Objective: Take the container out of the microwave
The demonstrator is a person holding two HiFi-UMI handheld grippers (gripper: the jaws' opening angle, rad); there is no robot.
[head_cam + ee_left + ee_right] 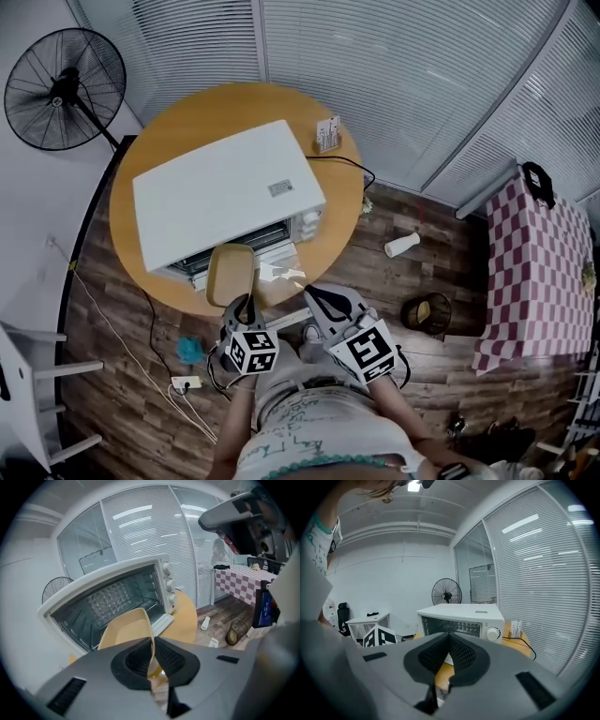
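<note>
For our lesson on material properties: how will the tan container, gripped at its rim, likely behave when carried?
Probably stiff: the container, pinched at one thin wall by the left tool, shows no sag. Likely light for its size, since that single-edge grip seems enough to carry it. It could tilt or slip, as its walls look smooth and it is held off-centre.

Round wooden table (187, 108) spreads out ahead of the left gripper (244, 305), with a small card stand (327, 134) at its far edge, well beyond the right gripper (314, 293). Black standing fan (64, 89) sits far off, ahead and left of the left gripper. Right of the right gripper: 1 white cup (401, 245) lying on the floor, 1 wire basket (427, 313), then a red-checked tablecloth (539, 262). Behind and left of the left gripper, a power strip (186, 383).
</note>
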